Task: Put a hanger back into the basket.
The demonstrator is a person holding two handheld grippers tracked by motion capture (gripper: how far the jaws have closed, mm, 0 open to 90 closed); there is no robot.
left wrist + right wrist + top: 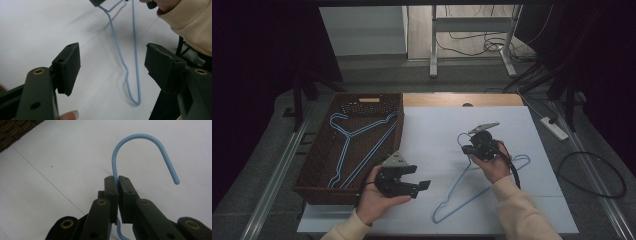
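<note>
A light blue wire hanger (472, 185) lies across the white table cover. My right gripper (468, 149) is shut on its neck just below the hook (147, 147); the jaws pinch the wire in the right gripper view. My left gripper (424, 186) is open near the basket's front corner, jaws pointing right toward the hanger's lower corner (136, 100), which shows between and beyond its pads (68, 67) without touching them. A brown woven basket (312, 175) at the left holds a few more blue hangers (354, 145).
The white cover (437, 125) ends at a wooden table edge (462, 100) at the back. Beyond it stand a metal desk frame (433, 45) and floor cables (592, 175). A white power strip (554, 127) lies at the right.
</note>
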